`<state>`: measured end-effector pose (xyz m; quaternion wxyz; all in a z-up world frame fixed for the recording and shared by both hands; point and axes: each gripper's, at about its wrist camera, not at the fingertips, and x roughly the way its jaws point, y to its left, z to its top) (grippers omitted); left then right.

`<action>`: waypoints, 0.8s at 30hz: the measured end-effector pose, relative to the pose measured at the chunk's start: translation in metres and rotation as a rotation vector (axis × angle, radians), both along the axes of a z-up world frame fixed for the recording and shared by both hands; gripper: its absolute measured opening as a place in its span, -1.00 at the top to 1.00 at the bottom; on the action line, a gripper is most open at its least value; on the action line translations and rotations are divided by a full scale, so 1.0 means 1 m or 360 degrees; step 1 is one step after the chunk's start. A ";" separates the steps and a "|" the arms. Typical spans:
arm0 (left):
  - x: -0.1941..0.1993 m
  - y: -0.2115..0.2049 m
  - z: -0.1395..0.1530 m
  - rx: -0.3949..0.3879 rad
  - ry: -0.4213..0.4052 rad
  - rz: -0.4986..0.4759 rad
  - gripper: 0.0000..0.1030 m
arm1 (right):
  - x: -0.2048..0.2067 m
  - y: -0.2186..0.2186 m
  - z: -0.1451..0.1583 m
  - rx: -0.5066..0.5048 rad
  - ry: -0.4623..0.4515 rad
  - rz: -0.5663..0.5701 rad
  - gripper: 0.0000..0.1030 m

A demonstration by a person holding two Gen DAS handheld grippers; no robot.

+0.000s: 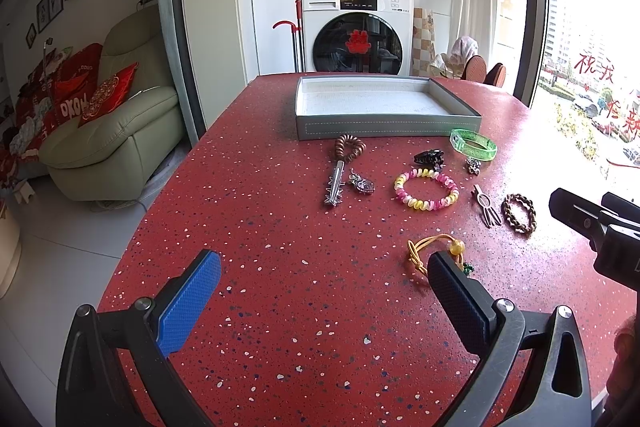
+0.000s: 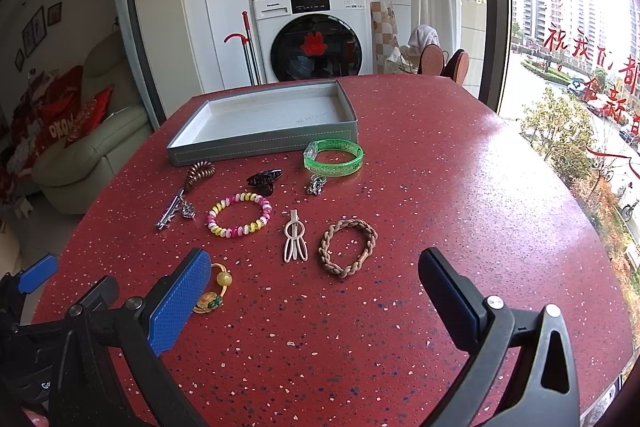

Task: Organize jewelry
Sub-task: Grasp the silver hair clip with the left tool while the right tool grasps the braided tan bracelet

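A shallow grey tray [image 1: 384, 127] [image 2: 260, 147] with a white inside stands at the far side of the red table. In front of it lie a green bangle [image 1: 473, 143] [image 2: 334, 157], a pink-yellow bead bracelet [image 1: 426, 190] [image 2: 239, 214], a braided brown band [image 1: 519, 213] [image 2: 348, 246], a silver clip [image 1: 486, 205] [image 2: 295, 235], a dark claw clip [image 1: 429, 157] [image 2: 264, 179] and a yellow cord bracelet [image 1: 434, 251] [image 2: 218, 287]. My left gripper [image 1: 324, 287] is open above bare table. My right gripper [image 2: 316, 287] is open, short of the braided band.
A brown spiral tie [image 1: 350, 147] [image 2: 201, 171], a spiked silver clip [image 1: 335, 187] [image 2: 170, 213] and small silver charms [image 1: 361, 183] [image 2: 317, 183] also lie on the table [image 1: 280, 227] [image 2: 460, 187]. A sofa stands left, washing machines behind, a window right.
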<state>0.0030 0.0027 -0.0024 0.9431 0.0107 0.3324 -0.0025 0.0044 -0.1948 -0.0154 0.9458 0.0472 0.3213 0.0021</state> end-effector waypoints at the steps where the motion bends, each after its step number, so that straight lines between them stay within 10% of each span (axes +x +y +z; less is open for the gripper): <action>1: -0.001 0.000 -0.001 0.0001 0.0001 0.0001 -1.00 | 0.000 0.001 0.000 0.0001 0.0001 0.0000 -1.00; 24: 0.007 0.001 -0.002 -0.0004 0.0058 -0.0005 -1.00 | 0.012 -0.011 -0.005 0.0012 0.0080 -0.0019 -1.00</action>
